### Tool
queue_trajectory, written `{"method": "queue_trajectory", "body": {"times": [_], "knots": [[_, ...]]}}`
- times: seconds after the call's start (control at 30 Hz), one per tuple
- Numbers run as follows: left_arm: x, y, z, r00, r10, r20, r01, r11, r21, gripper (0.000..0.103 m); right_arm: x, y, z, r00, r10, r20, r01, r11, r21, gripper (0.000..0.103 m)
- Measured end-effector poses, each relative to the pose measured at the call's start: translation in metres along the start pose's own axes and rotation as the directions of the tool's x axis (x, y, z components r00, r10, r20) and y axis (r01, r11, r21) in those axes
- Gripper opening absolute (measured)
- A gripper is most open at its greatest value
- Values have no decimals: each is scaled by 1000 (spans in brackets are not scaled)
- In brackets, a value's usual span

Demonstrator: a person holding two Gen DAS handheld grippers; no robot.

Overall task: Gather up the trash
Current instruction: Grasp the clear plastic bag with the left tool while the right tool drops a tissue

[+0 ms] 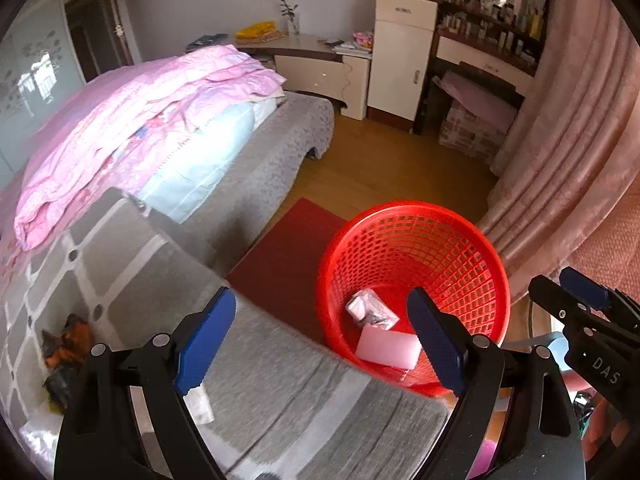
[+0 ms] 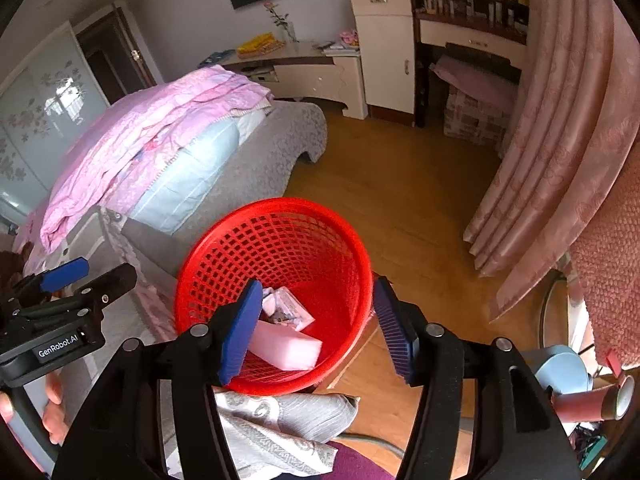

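Observation:
A red mesh basket (image 1: 412, 206) stands on the floor beside the bed. Inside it lie a pale pink block (image 1: 386, 346) and a crumpled clear wrapper (image 1: 370, 310). My left gripper (image 1: 320, 340) is open and empty, above the bed's edge and the basket's near rim. An orange and dark wrapper (image 1: 66, 354) lies on the bed cover to its left, and a white scrap (image 1: 200, 400) lies under its left finger. My right gripper (image 2: 316, 332) hangs open and empty over the basket (image 2: 276, 202), with the pink block (image 2: 288, 346) and wrapper (image 2: 286, 308) below.
The grey-covered bed (image 1: 248, 184) carries a pink quilt (image 1: 132, 120). A red mat (image 1: 288, 248) lies on the wooden floor (image 2: 400, 184). Pink curtains (image 2: 560, 128) hang on the right above a blue stool (image 2: 562, 372). A grey patterned cloth (image 2: 280, 420) is below the basket.

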State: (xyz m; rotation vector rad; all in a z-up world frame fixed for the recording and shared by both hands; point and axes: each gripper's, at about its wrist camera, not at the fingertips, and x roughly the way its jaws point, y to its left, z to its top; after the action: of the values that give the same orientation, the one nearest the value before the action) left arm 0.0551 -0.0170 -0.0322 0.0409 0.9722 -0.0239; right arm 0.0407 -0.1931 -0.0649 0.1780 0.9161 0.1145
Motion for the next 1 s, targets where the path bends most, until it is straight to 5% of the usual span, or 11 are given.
{"method": "queue_trajectory", "body": {"times": [1.0], "knots": [[-104, 139, -83, 972, 234, 35, -222, 953, -205, 84, -18, 95, -23, 982, 191, -4, -188, 965, -181, 75]]}}
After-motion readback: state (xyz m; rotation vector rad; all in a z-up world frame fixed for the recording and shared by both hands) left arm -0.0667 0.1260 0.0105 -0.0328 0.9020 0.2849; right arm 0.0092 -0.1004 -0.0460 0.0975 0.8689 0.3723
